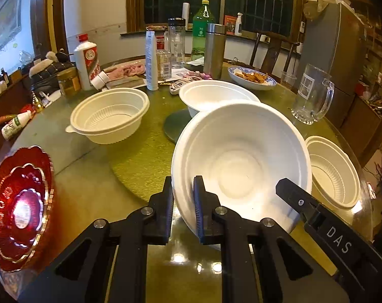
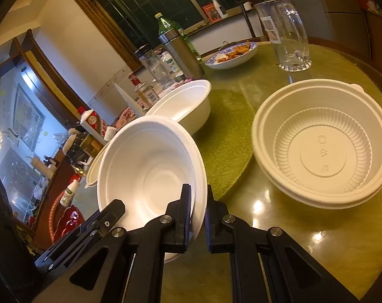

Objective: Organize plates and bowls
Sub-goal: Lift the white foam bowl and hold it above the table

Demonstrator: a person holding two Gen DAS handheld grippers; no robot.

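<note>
Left wrist view shows the left gripper (image 1: 183, 197) with its fingers pinching the near-left rim of a smooth white bowl (image 1: 241, 166), one finger outside the wall and one inside; the right gripper (image 1: 299, 202) reaches in from the right edge of that view, its finger at the opposite side of the rim; from the right wrist, the right gripper (image 2: 199, 209) likewise has its fingers pressed on the rim of the same bowl (image 2: 150, 166), so both hands share the load, probably because a thin rim flexes under a single pinch; the bowl hangs tilted toward the cameras above the tabletop (image 1: 94, 166), seemingly clear of it; a second smooth white bowl (image 1: 216, 96) sits just behind on the green mat (image 1: 140, 156), a likely nesting target; two ribbed cream bowls (image 1: 110, 115) (image 1: 332, 171) stand well apart to either side, apparently a separate set; a red scalloped dish (image 1: 19, 207) rests at the near-left edge.
</note>
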